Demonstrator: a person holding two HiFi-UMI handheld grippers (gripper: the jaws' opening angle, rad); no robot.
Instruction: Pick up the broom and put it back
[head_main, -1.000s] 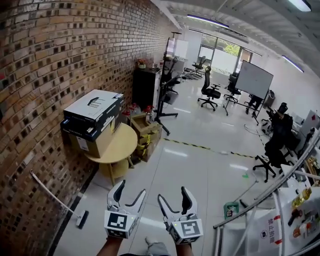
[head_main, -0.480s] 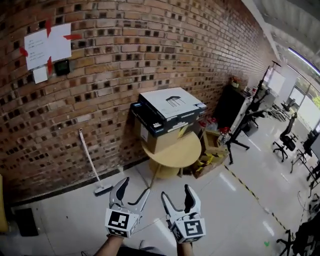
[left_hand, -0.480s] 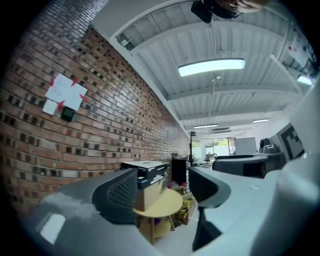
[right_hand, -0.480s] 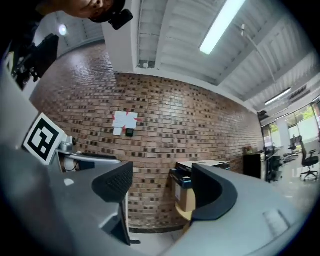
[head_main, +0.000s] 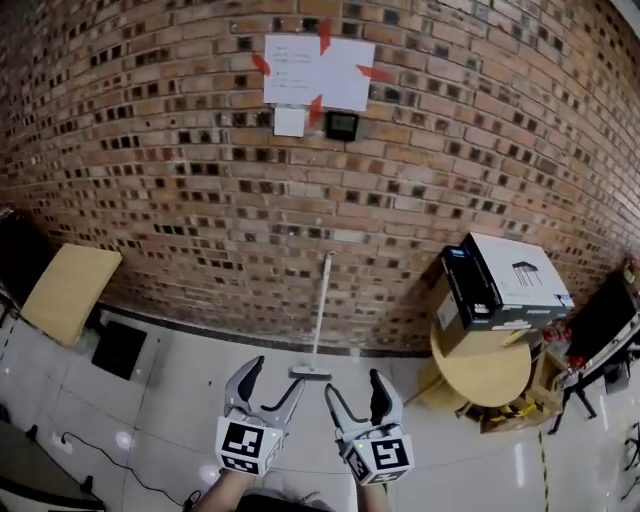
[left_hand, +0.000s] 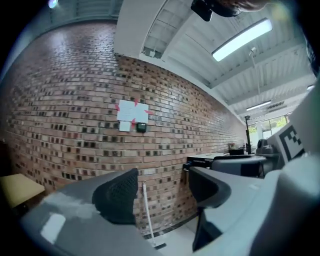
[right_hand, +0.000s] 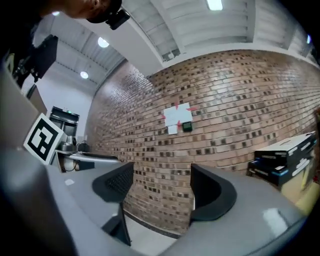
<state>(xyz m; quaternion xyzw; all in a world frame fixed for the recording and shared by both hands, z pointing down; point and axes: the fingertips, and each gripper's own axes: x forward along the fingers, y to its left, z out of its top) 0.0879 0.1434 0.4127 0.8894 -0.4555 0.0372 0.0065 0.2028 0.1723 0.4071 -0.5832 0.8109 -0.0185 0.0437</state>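
The broom (head_main: 321, 305) has a white handle and a dark head (head_main: 310, 373). It leans upright against the brick wall, its head on the pale floor. Both grippers are held level in front of it, short of it and apart from it. My left gripper (head_main: 270, 385) is open with nothing between its jaws; it sits just left of the broom head. In the left gripper view the broom (left_hand: 147, 215) shows far off through the gap of the left gripper (left_hand: 162, 192). My right gripper (head_main: 357, 393) is open and empty, just right of the head. In the right gripper view the right gripper (right_hand: 160, 187) faces bare brick.
At the right, a round wooden table (head_main: 490, 378) carries stacked cardboard boxes (head_main: 500, 280). Papers (head_main: 318, 70) are taped high on the wall. A tan board (head_main: 68, 292) and a black box (head_main: 118, 348) sit at the left. A cable (head_main: 130, 462) lies on the floor.
The view has swung left along the brick wall. The broom went from the picture's left edge to its centre, straight ahead of both grippers. Both grippers kept their pose.
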